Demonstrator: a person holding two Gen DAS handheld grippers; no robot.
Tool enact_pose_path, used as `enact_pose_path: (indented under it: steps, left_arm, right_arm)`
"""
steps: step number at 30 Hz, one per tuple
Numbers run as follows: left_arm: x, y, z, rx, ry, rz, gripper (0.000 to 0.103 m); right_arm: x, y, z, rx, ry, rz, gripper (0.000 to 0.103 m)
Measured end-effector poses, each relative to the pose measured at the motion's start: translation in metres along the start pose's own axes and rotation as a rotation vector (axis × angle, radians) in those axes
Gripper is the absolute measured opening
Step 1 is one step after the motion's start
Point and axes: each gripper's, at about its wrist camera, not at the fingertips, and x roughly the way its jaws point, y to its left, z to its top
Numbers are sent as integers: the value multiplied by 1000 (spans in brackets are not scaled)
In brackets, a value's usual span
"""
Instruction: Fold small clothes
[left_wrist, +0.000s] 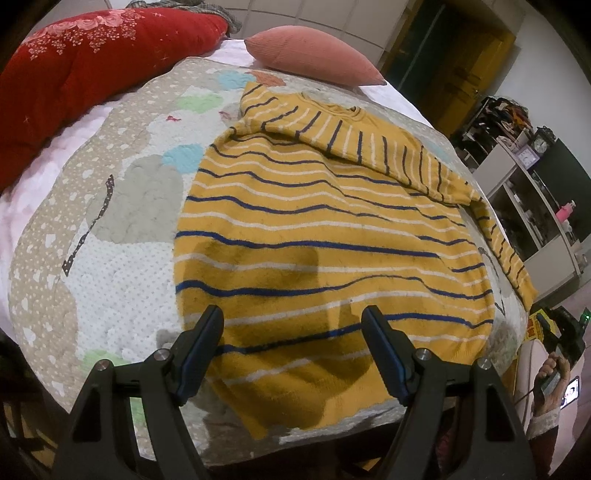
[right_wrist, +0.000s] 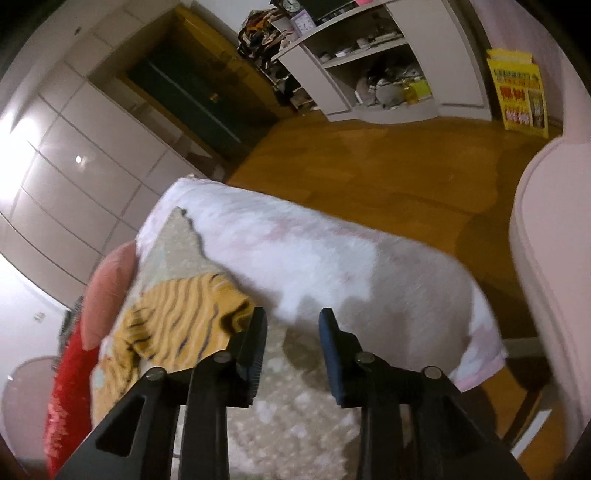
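Currently the yellow striped sweater (left_wrist: 325, 236) is lying spread out on the patchwork quilt (left_wrist: 122, 229), which is covering the bed. One sleeve (left_wrist: 369, 144) is lying folded across the sweater's chest, just below its collar, and the other sleeve is trailing off the sweater's far side toward the quilt's edge. Beyond the sweater's collar a pink cushion (left_wrist: 314, 55) is resting on the bed, and a red floral duvet (left_wrist: 85, 62) is lying bunched next to that cushion, well apart from the sweater.

The left gripper (left_wrist: 293, 347) is hovering over the sweater's hem with its jaws standing wide apart and nothing between them; its shadow is falling on the knit just ahead of the fingertips.

The right gripper (right_wrist: 293, 332) is pointing past the sweater toward the corner of the bed, where a white fleecy blanket (right_wrist: 314, 254) is hanging over the edge above the wooden floor (right_wrist: 388, 166). Its jaws are standing partly apart and empty, over bare quilt. In this blurred view a bunched part of the sweater is lying just beside the gripper's one finger (right_wrist: 255, 343), and whether the two are touching cannot be told. Across the floor from the sweater a white shelf unit (right_wrist: 376, 62) is standing against the wall.
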Motion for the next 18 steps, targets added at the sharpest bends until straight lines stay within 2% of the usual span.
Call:
enact_pose_path:
  steps: [4, 6, 8, 10, 14, 18]
  left_arm:
    - [0, 7, 1, -24, 3, 6, 76]
    - [-1, 9, 1, -31, -2, 3, 76]
    - [-1, 9, 1, -27, -2, 4, 76]
    - [-1, 9, 1, -28, 4, 1, 76]
    - [-1, 11, -1, -28, 8, -4, 76]
    - [3, 13, -1, -37, 11, 1, 76]
  right_arm:
    - [-1, 4, -10, 54, 22, 125, 33]
    - [1, 9, -16, 73, 37, 200, 39]
    - [6, 16, -25, 89, 67, 284, 40]
    - [15, 24, -35, 83, 104, 293, 40]
    - [38, 40, -55, 51, 162, 240, 40]
    - [51, 57, -63, 22, 159, 202, 45]
